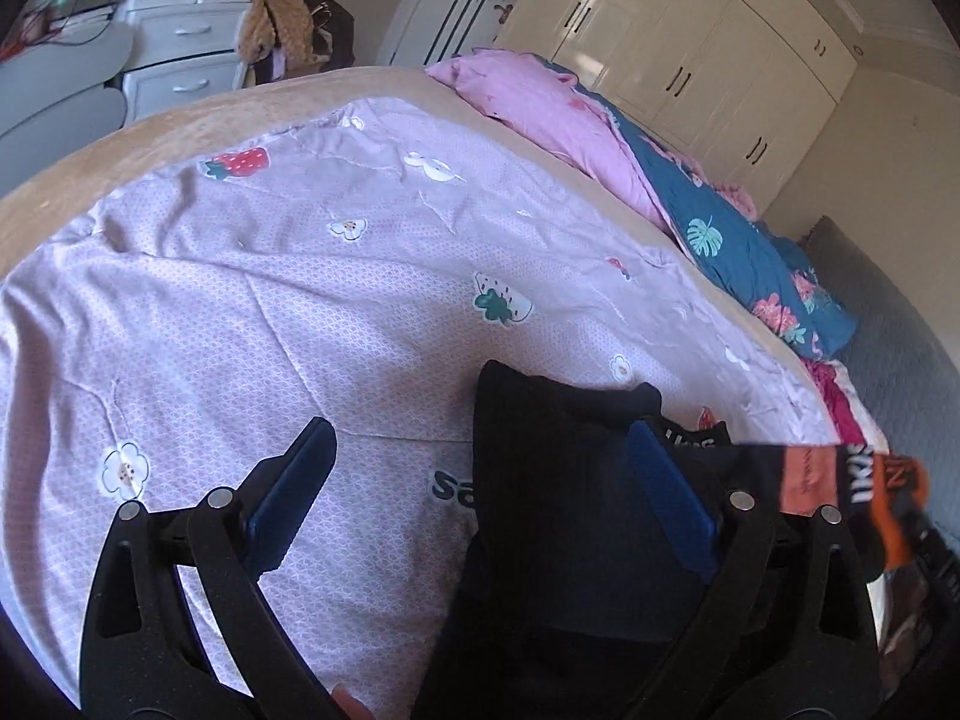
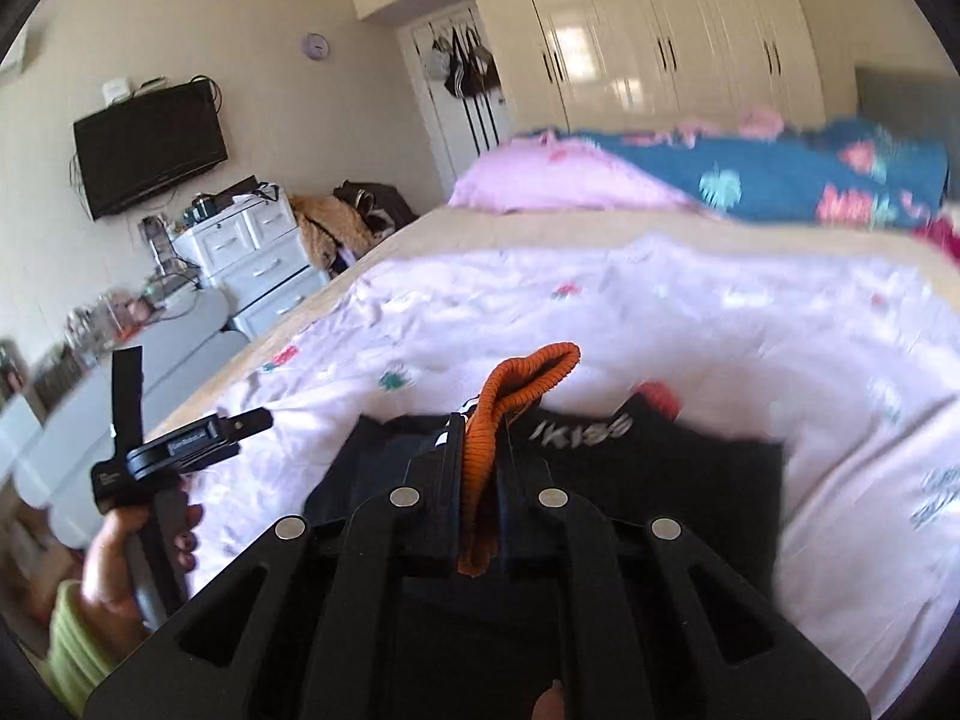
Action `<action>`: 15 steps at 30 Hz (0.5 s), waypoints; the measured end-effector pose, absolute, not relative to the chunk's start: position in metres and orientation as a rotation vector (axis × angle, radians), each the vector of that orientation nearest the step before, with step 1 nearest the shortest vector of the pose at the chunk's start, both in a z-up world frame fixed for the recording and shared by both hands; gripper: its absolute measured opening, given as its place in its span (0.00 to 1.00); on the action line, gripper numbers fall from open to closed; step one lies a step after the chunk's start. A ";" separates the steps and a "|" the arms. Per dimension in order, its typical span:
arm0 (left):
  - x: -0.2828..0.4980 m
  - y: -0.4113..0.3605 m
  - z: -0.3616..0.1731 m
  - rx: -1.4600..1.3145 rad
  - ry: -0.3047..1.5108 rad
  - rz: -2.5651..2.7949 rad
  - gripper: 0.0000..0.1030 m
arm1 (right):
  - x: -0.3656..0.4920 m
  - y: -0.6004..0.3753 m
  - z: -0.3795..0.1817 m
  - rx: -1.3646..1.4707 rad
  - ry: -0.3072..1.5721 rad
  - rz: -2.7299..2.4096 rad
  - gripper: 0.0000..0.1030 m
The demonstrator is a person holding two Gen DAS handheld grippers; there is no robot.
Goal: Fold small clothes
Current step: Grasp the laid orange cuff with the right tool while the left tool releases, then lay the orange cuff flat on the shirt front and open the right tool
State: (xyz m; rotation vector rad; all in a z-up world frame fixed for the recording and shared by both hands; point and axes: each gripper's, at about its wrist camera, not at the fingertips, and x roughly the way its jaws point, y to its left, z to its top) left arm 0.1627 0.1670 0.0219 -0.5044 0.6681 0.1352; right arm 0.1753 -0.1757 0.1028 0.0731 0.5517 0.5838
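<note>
Our right claw [image 2: 480, 450] is clenched on the orange sock cuff [image 2: 528, 378] at twelve o'clock; our left claw [image 1: 474, 468] gapes, released, over the black garment [image 1: 552, 480] on the bed [image 1: 240, 300].

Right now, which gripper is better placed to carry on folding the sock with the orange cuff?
The right gripper: it is shut on the orange cuff. The left gripper stands open with nothing held, above the black garment.
</note>
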 end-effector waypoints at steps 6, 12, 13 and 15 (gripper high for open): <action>0.173 0.158 0.010 -0.497 0.717 0.108 0.88 | 0.195 -0.204 0.069 0.092 0.609 0.478 0.07; 0.188 0.149 -0.018 -0.531 0.816 0.063 0.88 | 0.204 -0.218 0.045 0.103 0.670 0.411 0.07; 0.191 0.147 -0.022 -0.527 0.834 0.055 0.88 | 0.204 -0.217 0.042 0.103 0.674 0.407 0.07; 0.195 0.142 -0.028 -0.510 0.859 0.055 0.88 | 0.205 -0.220 0.039 0.092 0.689 0.383 0.07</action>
